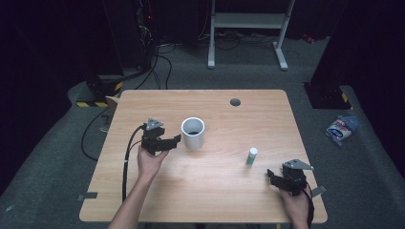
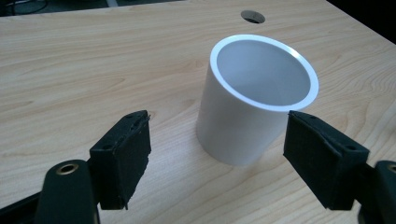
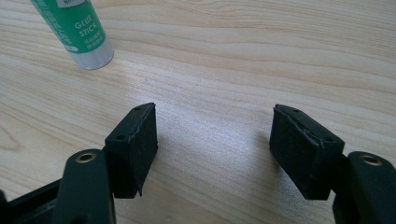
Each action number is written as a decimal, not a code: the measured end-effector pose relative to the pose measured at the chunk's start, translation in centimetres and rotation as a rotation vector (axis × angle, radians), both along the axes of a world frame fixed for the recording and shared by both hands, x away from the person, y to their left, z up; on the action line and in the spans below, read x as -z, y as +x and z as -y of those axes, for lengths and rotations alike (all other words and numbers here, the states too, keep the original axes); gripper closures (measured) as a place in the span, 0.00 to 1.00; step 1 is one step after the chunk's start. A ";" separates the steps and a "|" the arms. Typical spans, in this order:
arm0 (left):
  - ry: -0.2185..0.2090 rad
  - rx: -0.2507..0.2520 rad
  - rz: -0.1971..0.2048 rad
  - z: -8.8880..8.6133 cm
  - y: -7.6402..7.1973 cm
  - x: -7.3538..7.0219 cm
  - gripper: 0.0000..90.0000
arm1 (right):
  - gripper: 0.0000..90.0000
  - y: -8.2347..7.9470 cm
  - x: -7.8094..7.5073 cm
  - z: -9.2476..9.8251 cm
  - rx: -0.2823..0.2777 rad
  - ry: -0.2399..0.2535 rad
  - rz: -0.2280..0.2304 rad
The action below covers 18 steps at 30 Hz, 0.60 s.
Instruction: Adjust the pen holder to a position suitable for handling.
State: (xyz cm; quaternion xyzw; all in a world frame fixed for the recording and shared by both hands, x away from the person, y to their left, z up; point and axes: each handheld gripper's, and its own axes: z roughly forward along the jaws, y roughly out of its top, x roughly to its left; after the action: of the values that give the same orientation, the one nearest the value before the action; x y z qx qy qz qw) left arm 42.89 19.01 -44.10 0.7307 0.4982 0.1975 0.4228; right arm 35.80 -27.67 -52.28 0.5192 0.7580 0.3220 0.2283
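Spread wide, left tool (image 2: 217, 161) just short of white cup (image 2: 257, 98), standing upright mid-tabletop (image 1: 143, 200). Right tool (image 3: 215, 149) equally spread, empty, near upright glue stick (image 1: 251, 156). Cup probably light, stiff, smooth-walled, slippery: best squeezed across the sides below the rim. Cup bottom hidden; glue-stick top cut off.

Bright overhead light falls on the pale wooden desk (image 1: 205, 191), while the room around it is dark and grainy. The white cup (image 2: 254, 100) casts a soft shadow beside its base. The gripper views are sharp, with faint glare on the wood.
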 end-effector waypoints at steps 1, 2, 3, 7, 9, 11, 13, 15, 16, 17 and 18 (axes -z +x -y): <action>0.008 -0.002 0.000 0.1 0.2 -0.1 0.27 | 0.36 0.0 0.0 0.0 0.000 0.000 0.000; 0.014 -0.005 -0.001 0.2 0.4 -0.1 0.27 | 0.36 0.0 0.0 0.0 0.000 0.000 0.000; 0.012 -0.008 -0.001 0.2 0.5 -0.2 0.27 | 0.36 0.0 0.0 0.0 0.000 0.000 0.000; 0.010 -0.010 0.010 0.6 1.1 -0.5 0.27 | 0.36 0.0 0.0 0.0 0.000 0.000 0.000; 0.005 -0.014 0.010 0.8 1.3 -0.6 0.29 | 0.36 0.0 0.0 0.0 0.000 0.000 0.000; 0.019 -0.011 0.003 1.1 1.7 -0.5 0.30 | 0.36 0.0 0.0 0.0 0.000 0.000 0.000; 0.018 -0.005 0.001 1.5 2.0 -0.5 0.31 | 0.36 0.0 0.0 0.0 -0.001 0.000 0.000; 0.026 -0.003 0.008 1.8 2.2 -0.5 0.34 | 0.36 0.0 0.0 0.0 0.000 0.000 0.000; 0.023 -0.004 0.006 2.0 2.4 -0.4 0.35 | 0.36 0.0 0.0 0.0 0.000 0.000 0.000; 0.027 -0.004 0.005 2.1 2.5 -0.3 0.36 | 0.36 0.0 0.0 0.0 0.000 0.000 0.000; 0.031 -0.007 0.001 2.2 2.7 -0.2 0.36 | 0.36 0.0 0.0 0.0 0.000 0.000 0.000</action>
State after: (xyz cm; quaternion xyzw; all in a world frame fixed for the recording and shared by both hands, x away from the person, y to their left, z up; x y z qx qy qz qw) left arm 45.62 16.83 -43.92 0.7354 0.4973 0.2069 0.4111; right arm 35.80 -27.67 -52.28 0.5189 0.7582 0.3220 0.2284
